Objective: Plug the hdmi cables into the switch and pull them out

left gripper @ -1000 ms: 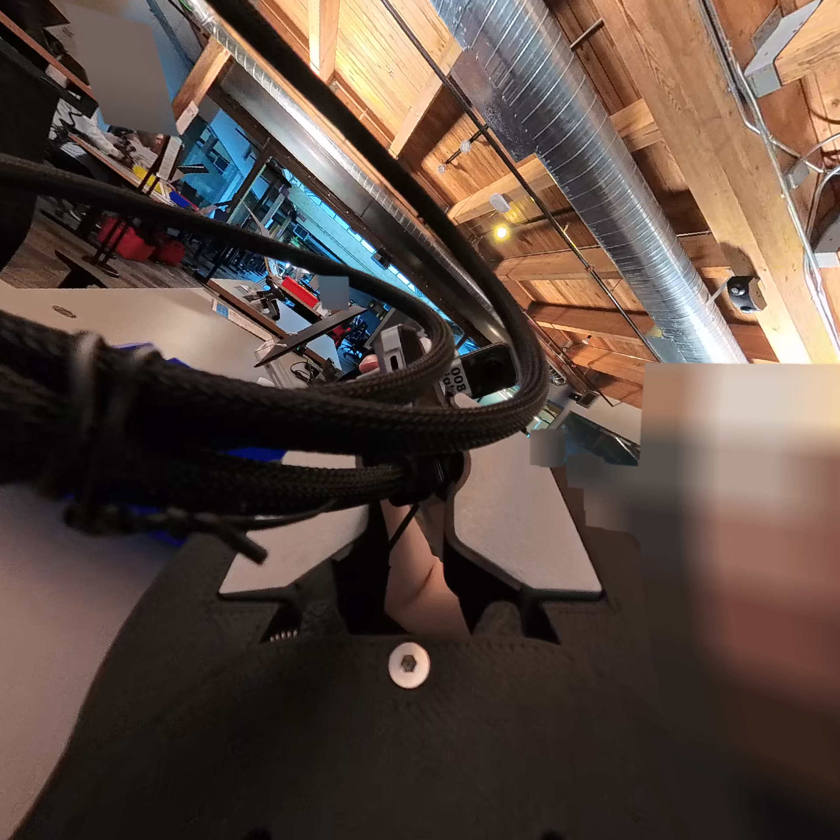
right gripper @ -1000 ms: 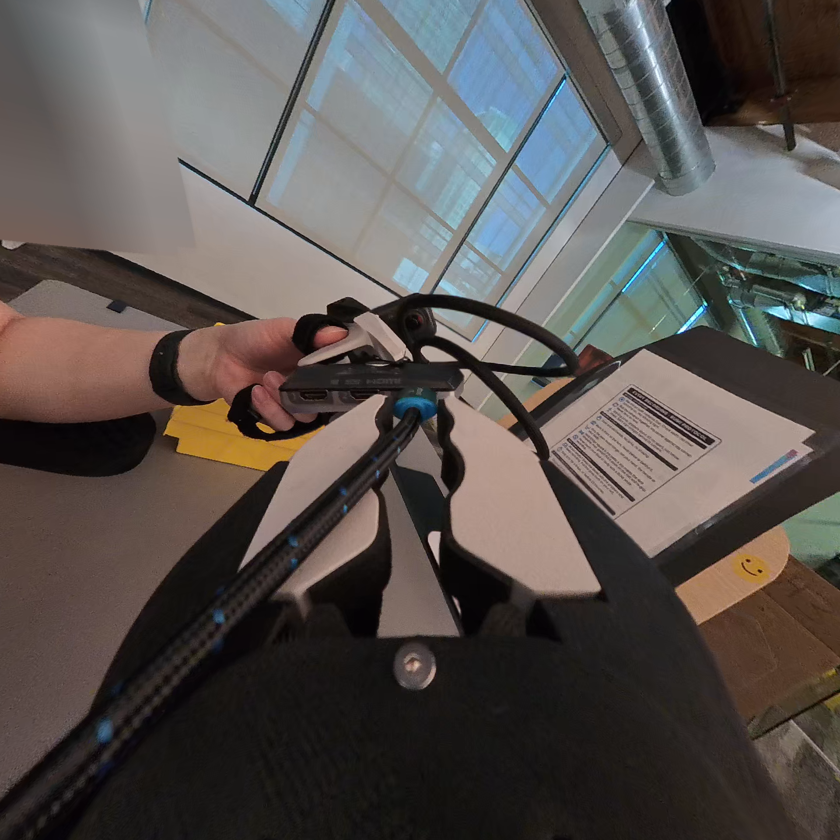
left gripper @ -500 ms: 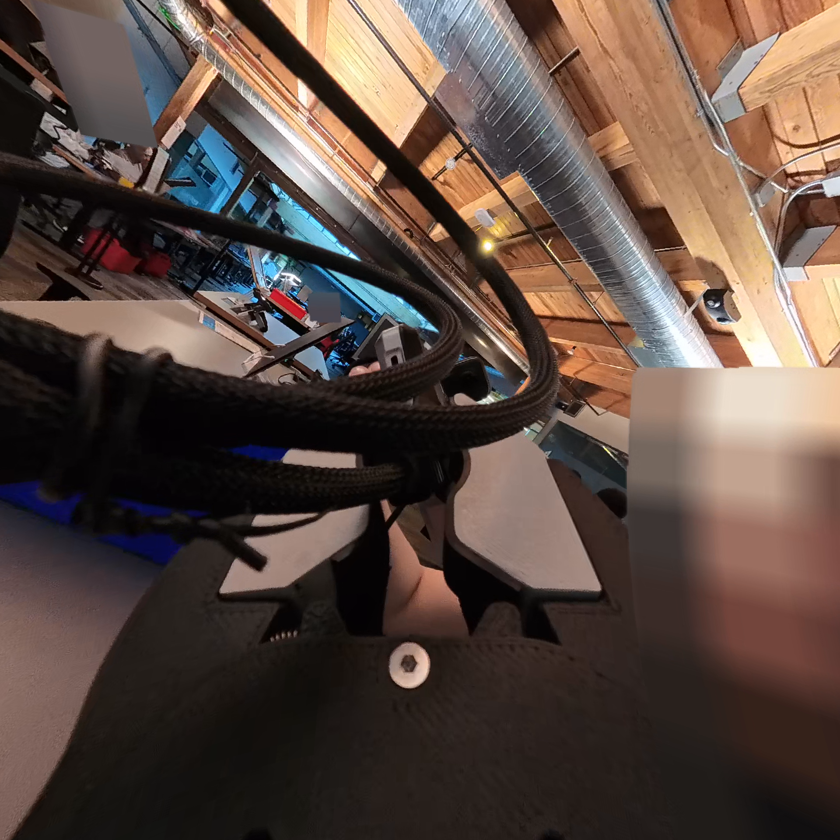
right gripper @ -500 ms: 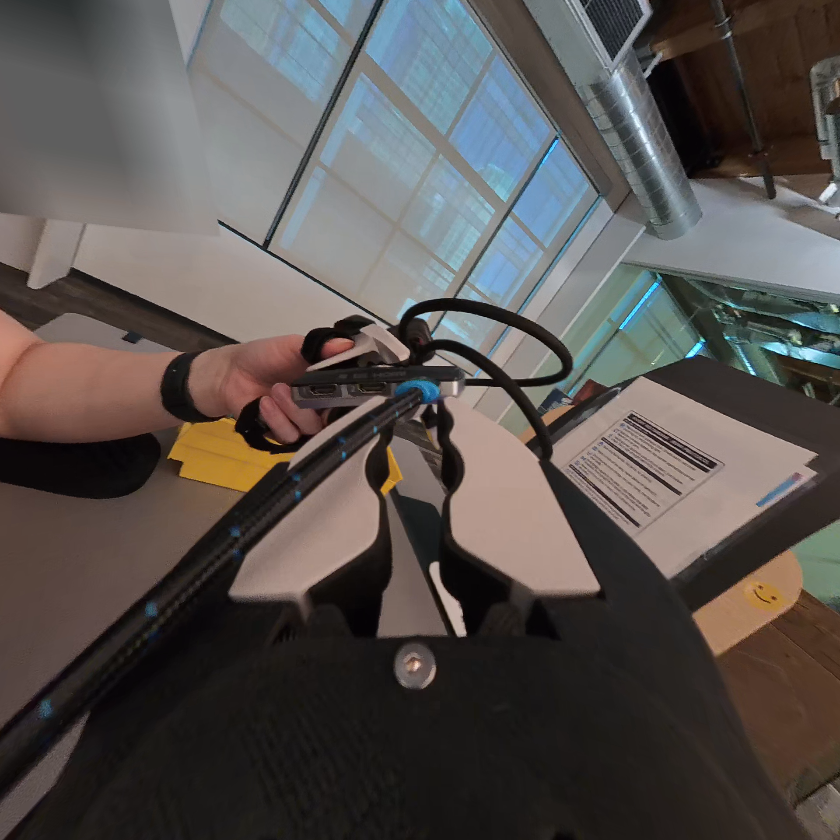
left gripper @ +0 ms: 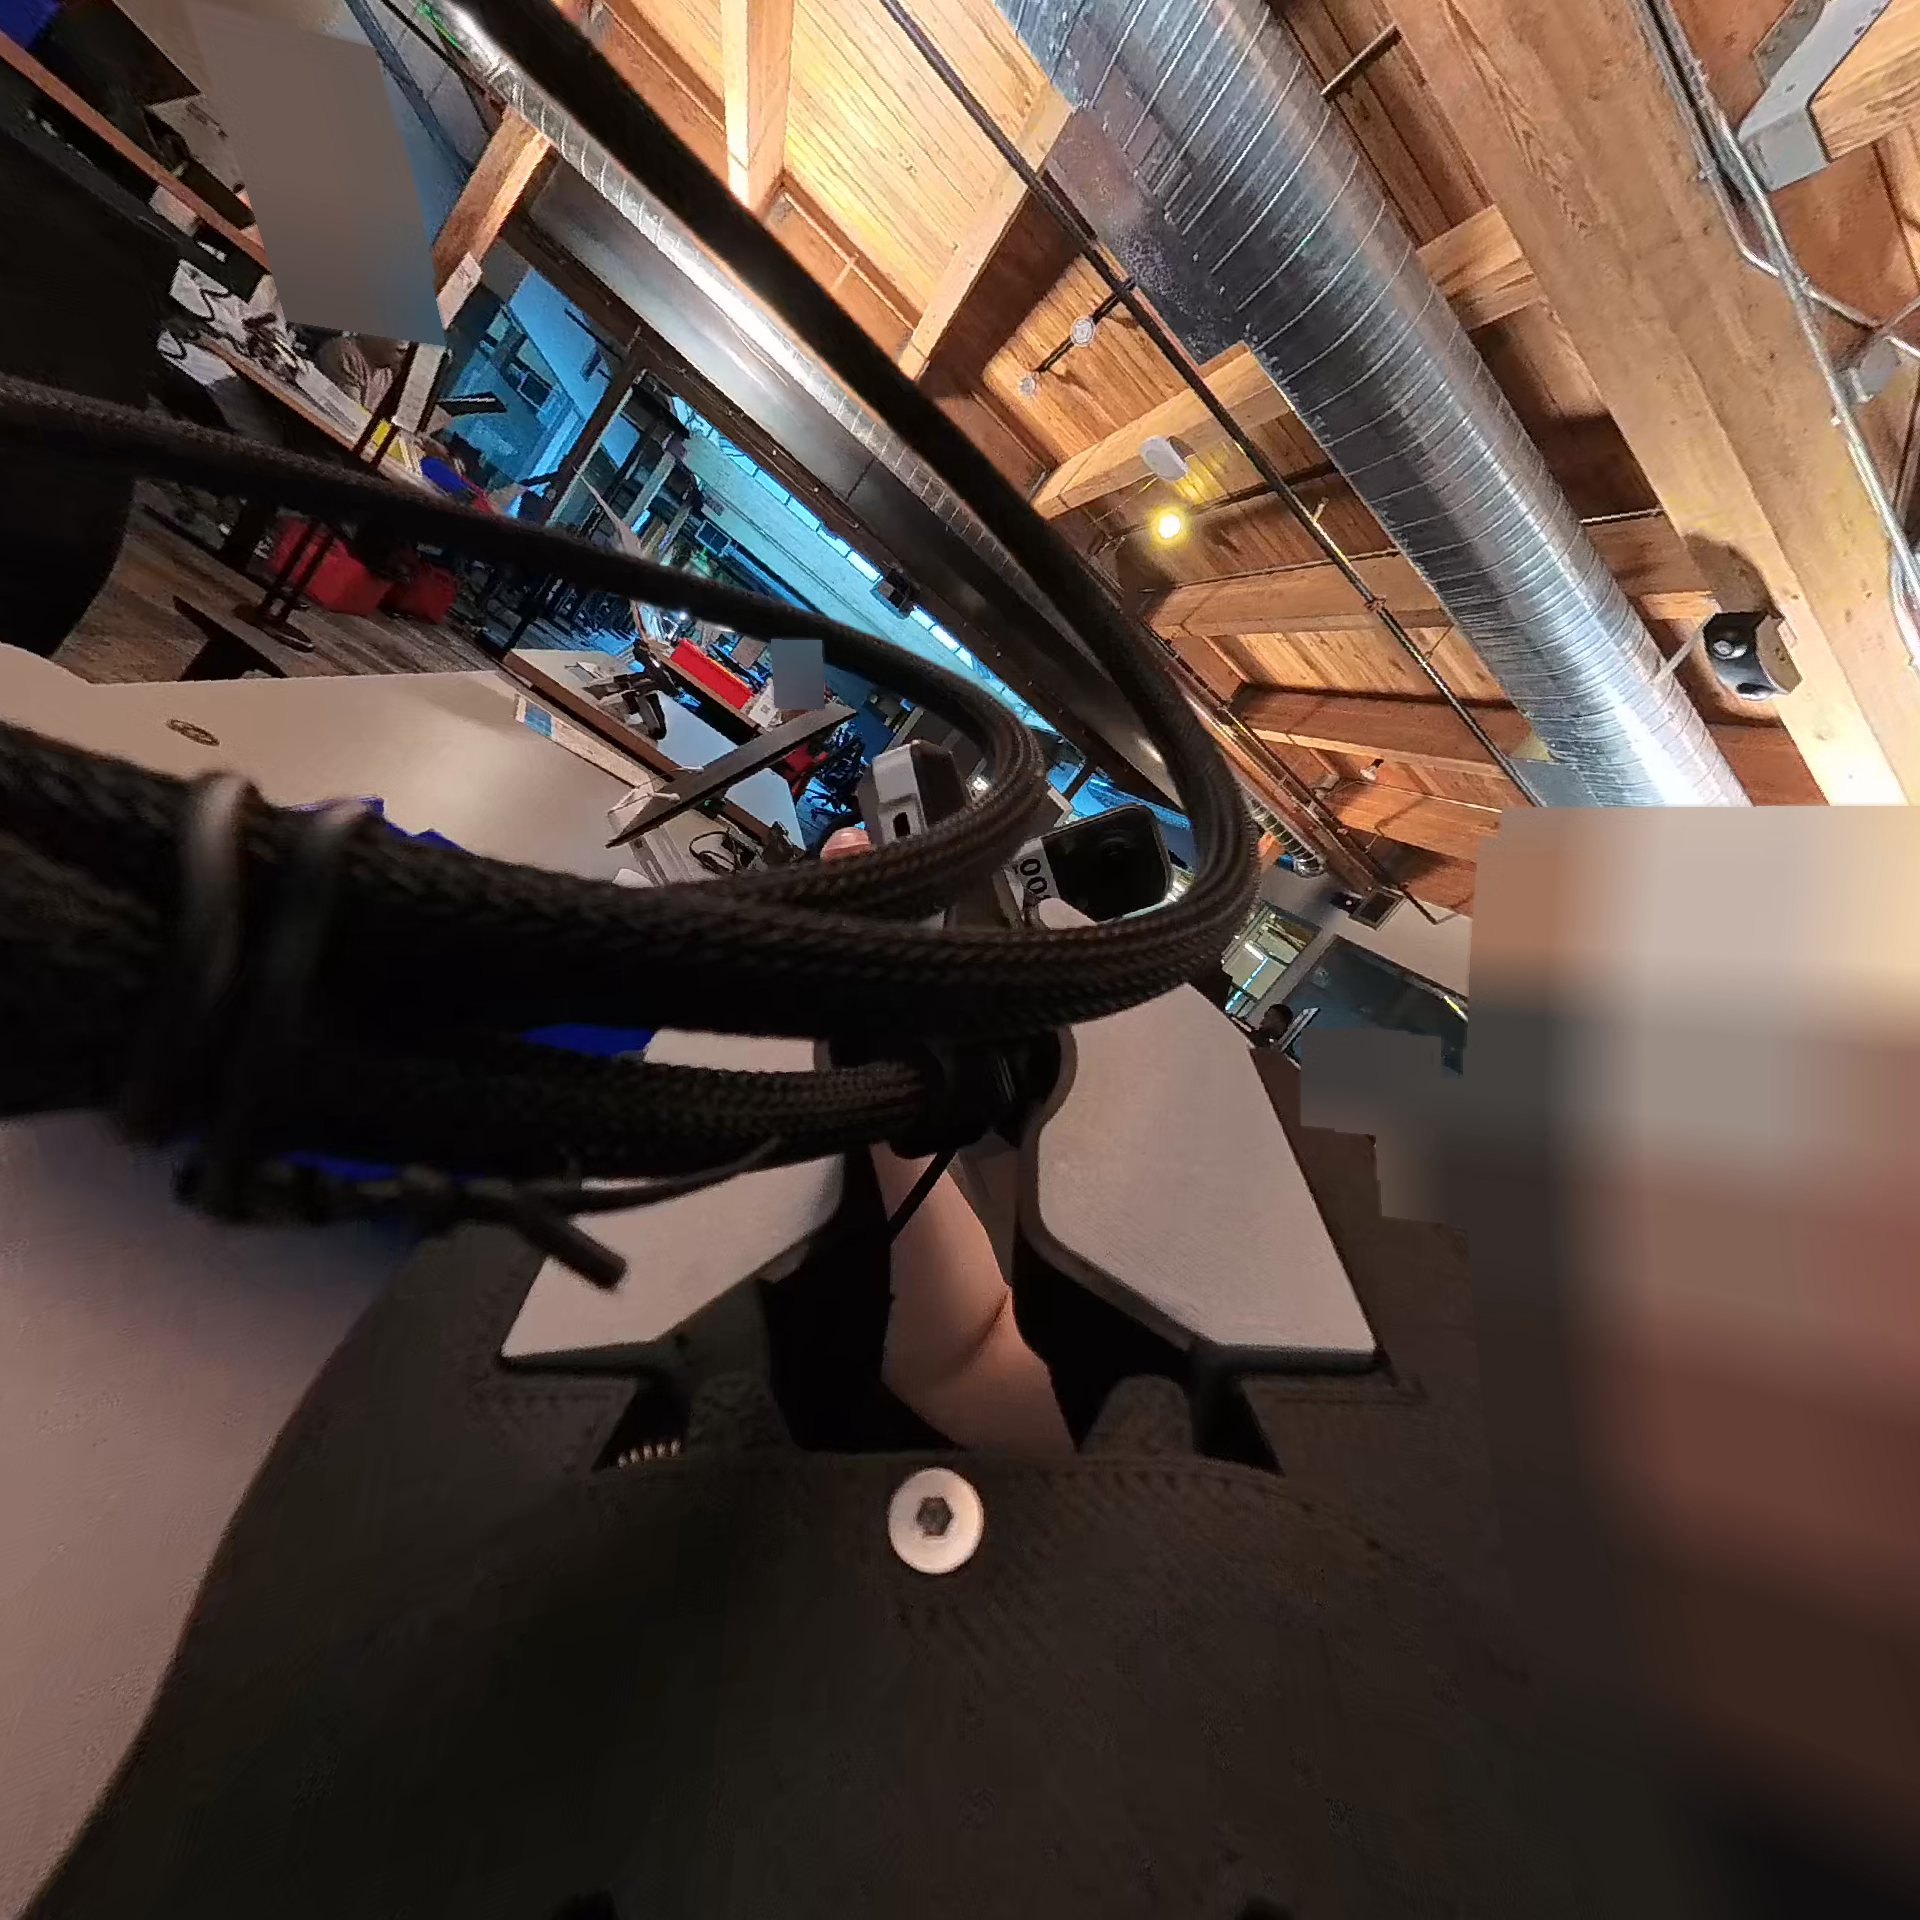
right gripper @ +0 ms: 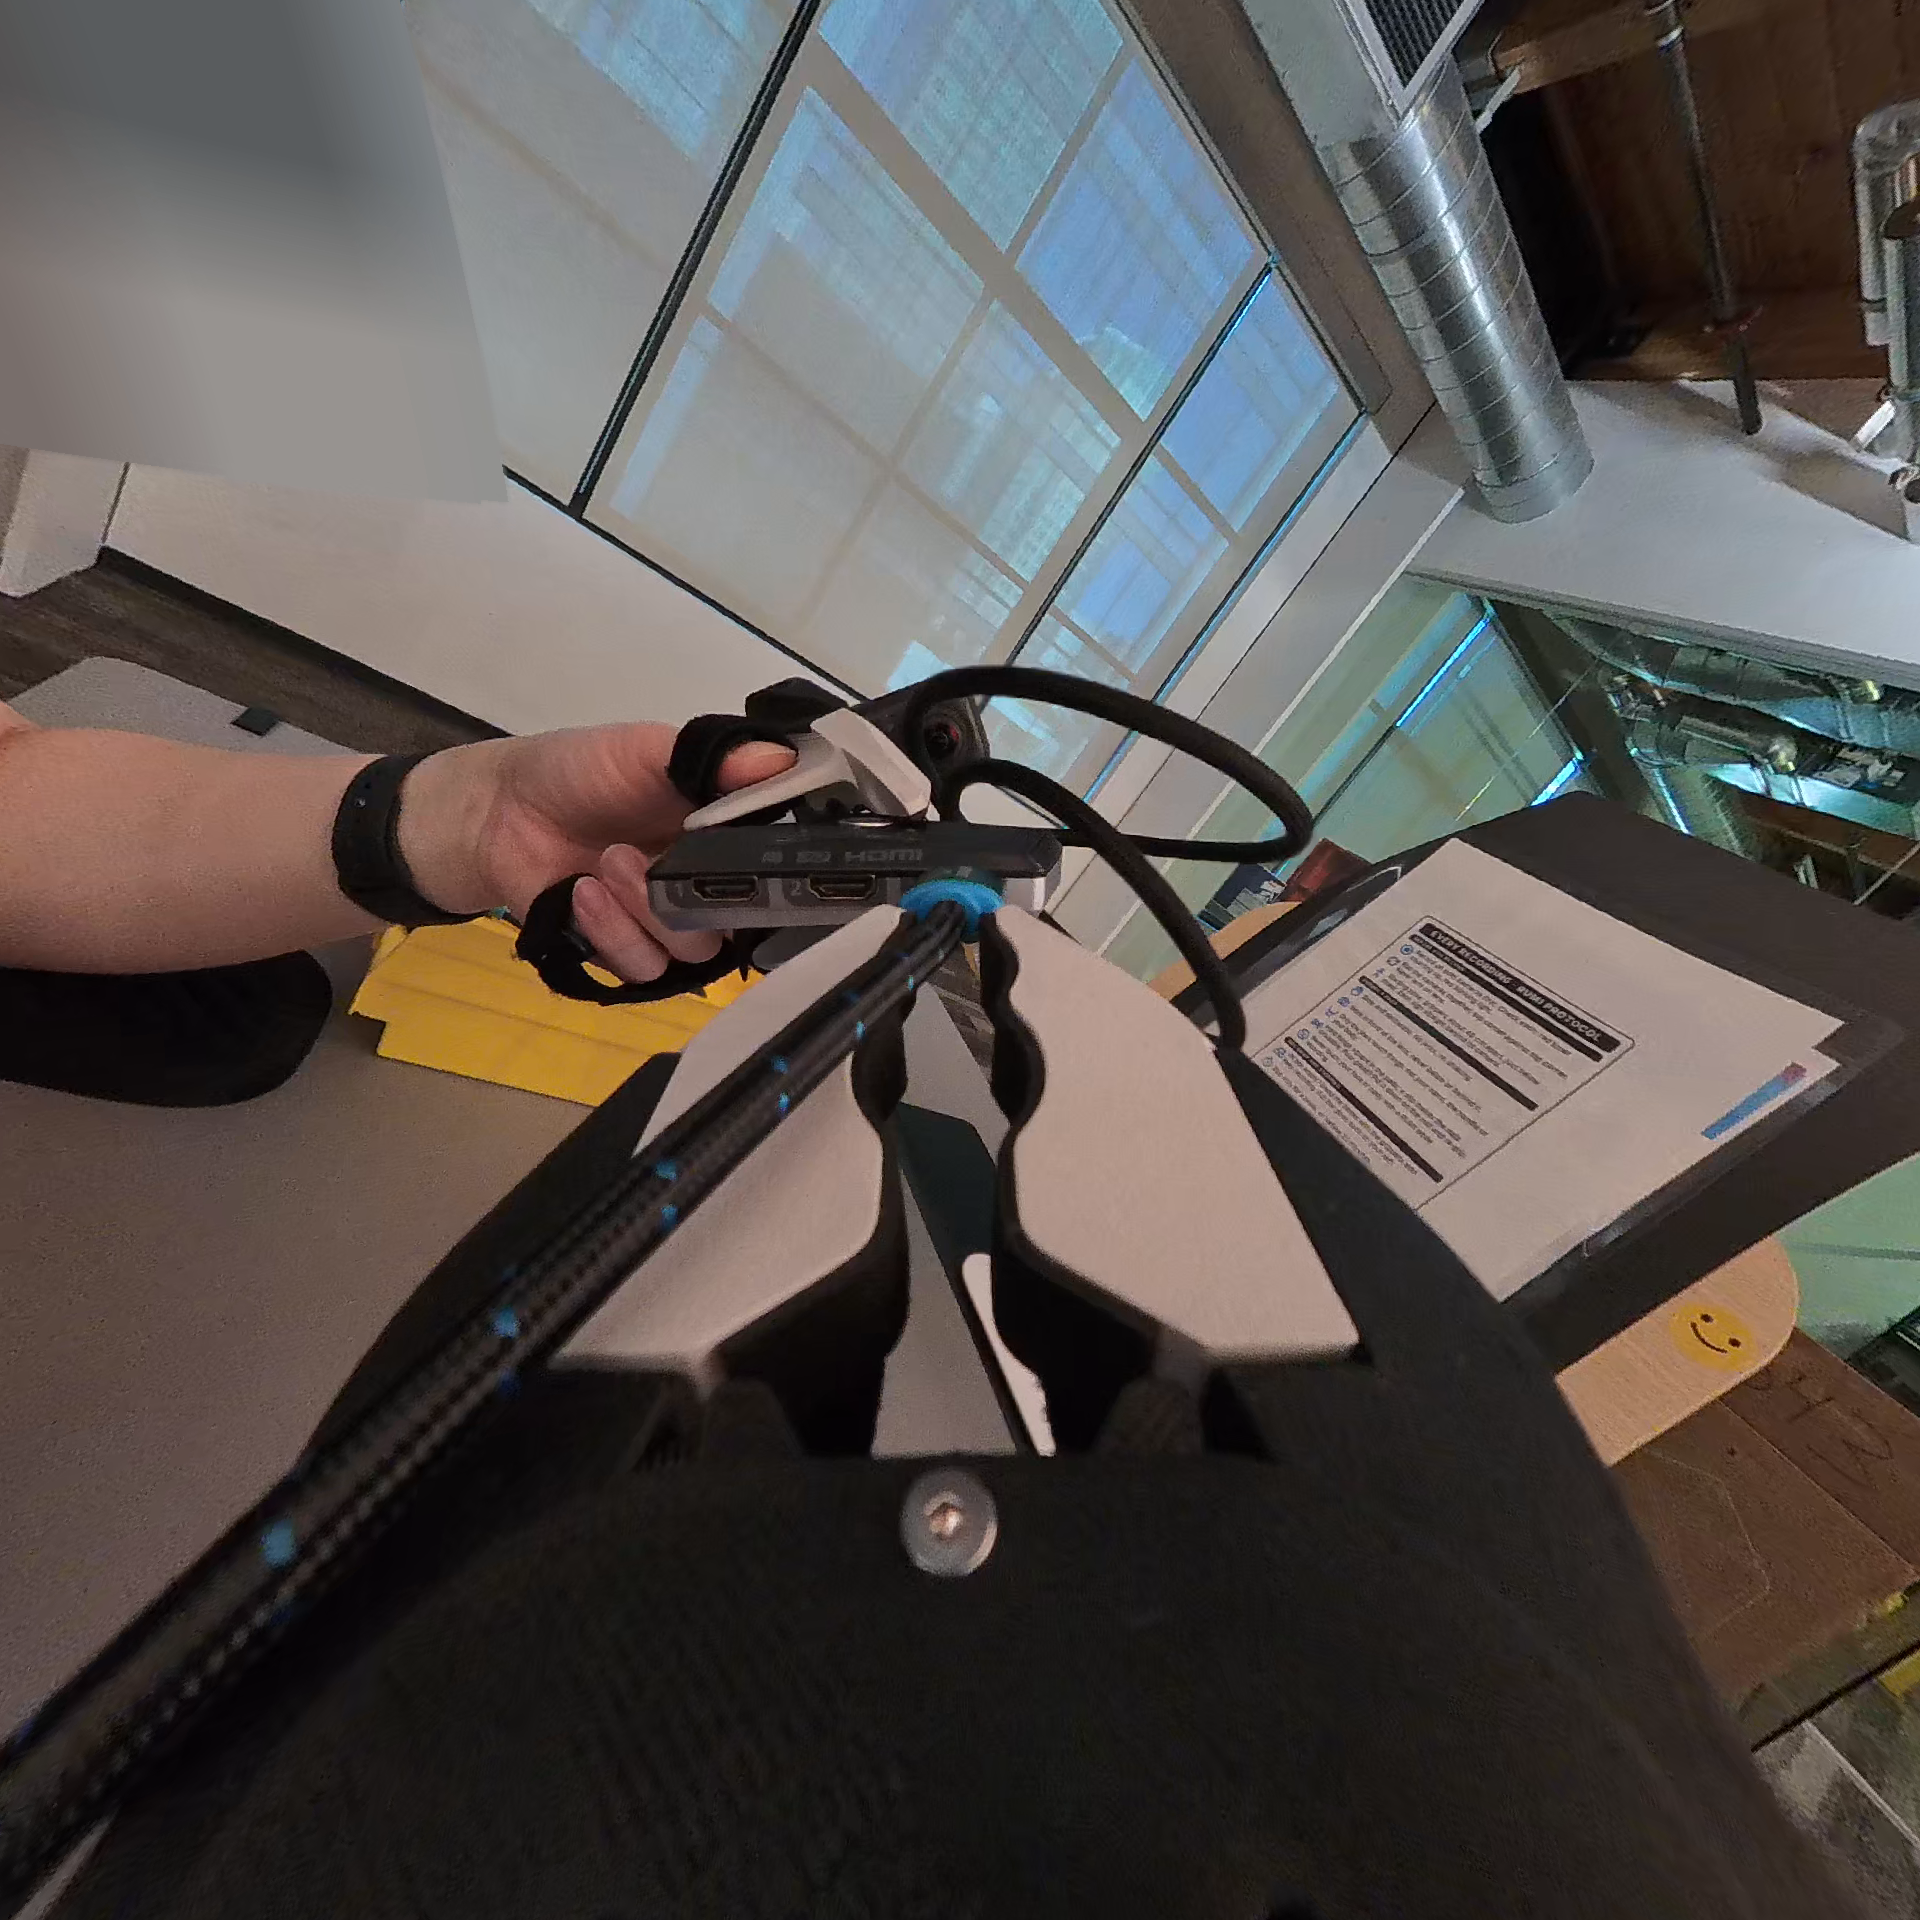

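Note:
In the right wrist view my right gripper [right gripper: 940,935] is shut on a black braided HDMI cable with blue flecks [right gripper: 665,1174]. Its blue-ringed plug [right gripper: 940,899] sits at the right-hand port of the dark grey switch [right gripper: 831,883]. Two ports to its left are empty. My left gripper [right gripper: 873,821], held by a hand, clamps the switch from the far side. In the left wrist view my left gripper [left gripper: 966,1091] is shut, and a tied bundle of black braided cable [left gripper: 727,956] hides what it holds. The right gripper's camera [left gripper: 1101,857] shows beyond it.
A yellow block [right gripper: 499,1008] and a black pad [right gripper: 156,1029] lie on the grey table [right gripper: 156,1247] under the left hand. A black board with a printed sheet [right gripper: 1507,1039] stands at the right, and a wooden disc [right gripper: 1704,1340] lies below it.
Both views have tilted slightly. The blue-ringed plug stays at the switch's right port and both grips are unchanged.

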A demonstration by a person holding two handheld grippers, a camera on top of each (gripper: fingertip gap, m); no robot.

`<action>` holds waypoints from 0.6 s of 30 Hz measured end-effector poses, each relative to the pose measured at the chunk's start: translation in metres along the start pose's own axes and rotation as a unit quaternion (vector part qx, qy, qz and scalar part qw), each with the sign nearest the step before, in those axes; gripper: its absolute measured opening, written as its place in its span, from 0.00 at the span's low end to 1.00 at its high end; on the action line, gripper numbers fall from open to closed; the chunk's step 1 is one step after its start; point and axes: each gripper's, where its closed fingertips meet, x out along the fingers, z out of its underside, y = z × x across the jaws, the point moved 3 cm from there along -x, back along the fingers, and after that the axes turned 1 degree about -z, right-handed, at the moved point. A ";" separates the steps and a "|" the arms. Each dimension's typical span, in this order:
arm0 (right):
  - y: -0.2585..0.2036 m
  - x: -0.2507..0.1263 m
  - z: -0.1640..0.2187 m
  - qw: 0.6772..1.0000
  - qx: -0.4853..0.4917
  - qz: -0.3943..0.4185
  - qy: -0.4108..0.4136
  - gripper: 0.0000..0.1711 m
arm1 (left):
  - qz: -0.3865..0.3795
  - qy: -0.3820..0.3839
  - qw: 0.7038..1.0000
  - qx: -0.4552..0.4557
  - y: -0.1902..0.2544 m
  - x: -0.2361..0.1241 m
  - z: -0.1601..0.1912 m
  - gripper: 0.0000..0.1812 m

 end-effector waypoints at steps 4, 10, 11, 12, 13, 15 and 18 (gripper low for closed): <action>-0.001 0.001 0.001 1.000 -0.003 0.002 0.002 0.06 | -0.004 -0.001 1.000 0.004 0.000 -0.001 0.000 0.13; 0.000 -0.001 -0.005 0.999 0.028 -0.009 0.026 0.13 | 0.015 -0.002 1.000 -0.004 0.003 0.001 0.001 0.13; -0.001 -0.001 -0.005 1.000 0.018 -0.007 0.024 0.13 | 0.014 -0.002 1.000 -0.004 0.003 0.001 0.001 0.13; -0.002 -0.001 -0.005 1.000 0.007 -0.006 0.024 0.13 | 0.014 -0.003 1.000 -0.004 0.003 0.001 0.001 0.13; -0.004 -0.001 -0.006 1.000 -0.002 -0.011 0.025 0.13 | 0.014 -0.005 1.000 -0.005 0.003 0.001 0.002 0.13; -0.006 0.001 -0.006 1.000 -0.008 -0.010 0.019 0.15 | 0.008 -0.006 1.000 -0.002 0.002 0.002 0.003 0.13; -0.003 0.005 -0.002 1.000 -0.018 0.013 -0.004 0.15 | 0.007 -0.008 1.000 -0.003 0.001 0.004 0.004 0.13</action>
